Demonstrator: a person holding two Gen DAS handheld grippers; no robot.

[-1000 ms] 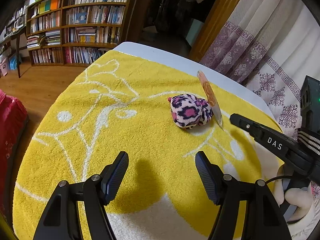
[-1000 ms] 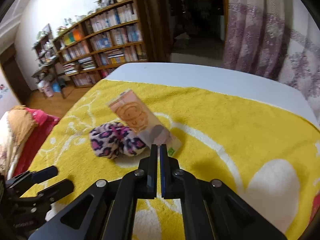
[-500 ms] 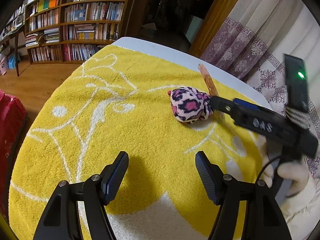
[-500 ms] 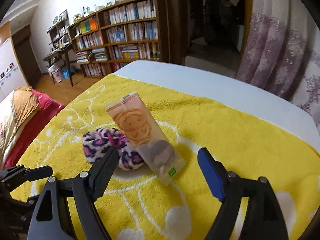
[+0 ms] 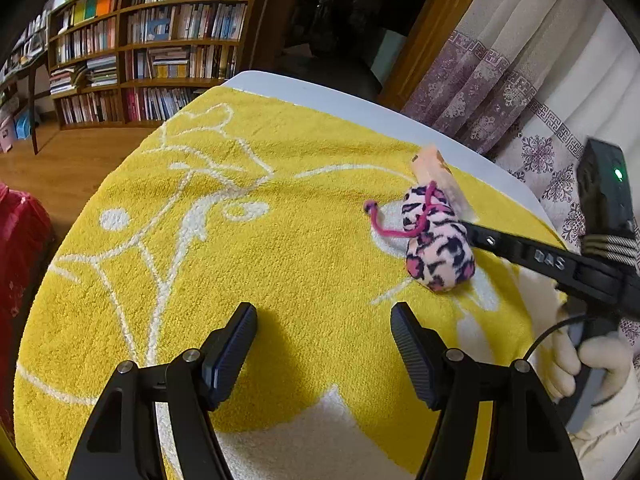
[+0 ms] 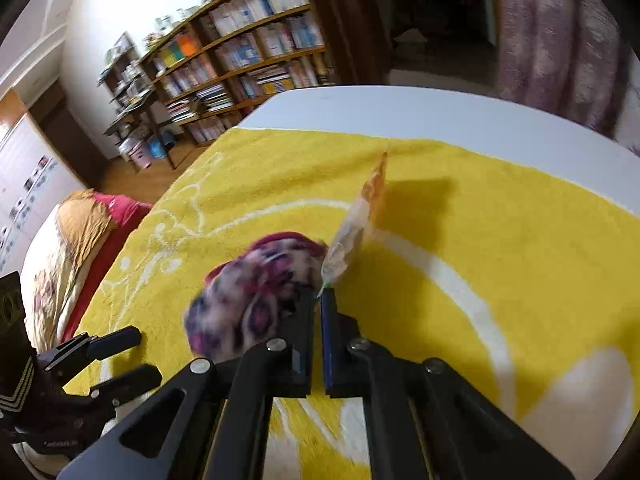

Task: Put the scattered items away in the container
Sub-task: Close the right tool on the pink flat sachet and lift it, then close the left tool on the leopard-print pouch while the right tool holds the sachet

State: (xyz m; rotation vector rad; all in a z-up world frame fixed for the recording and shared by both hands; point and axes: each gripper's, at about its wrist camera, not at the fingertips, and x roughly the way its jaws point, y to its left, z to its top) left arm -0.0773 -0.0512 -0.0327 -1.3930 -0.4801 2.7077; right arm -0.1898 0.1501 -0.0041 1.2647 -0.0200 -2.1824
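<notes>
A pink leopard-print pouch (image 5: 436, 246) with a pink drawstring hangs lifted above the yellow towel (image 5: 240, 240). An orange-and-clear sachet (image 5: 440, 176) sticks out beside it. My right gripper (image 6: 319, 300) is shut, pinching the pouch (image 6: 256, 304) and the lower end of the sachet (image 6: 360, 220). In the left wrist view the right gripper (image 5: 468, 228) reaches in from the right. My left gripper (image 5: 324, 320) is open and empty, low over the towel in front of the pouch.
The towel covers a white table (image 6: 440, 116) whose far edge shows bare. Bookshelves (image 5: 152, 52) stand behind, purple curtains (image 5: 500, 92) at right, and a bed with red bedding (image 6: 80, 240) at left. No container is in view.
My right gripper opened half a second ago, then shut on the pouch and sachet and lifted them. The pouch now hangs elongated with its cord loose. My left gripper stayed open.
</notes>
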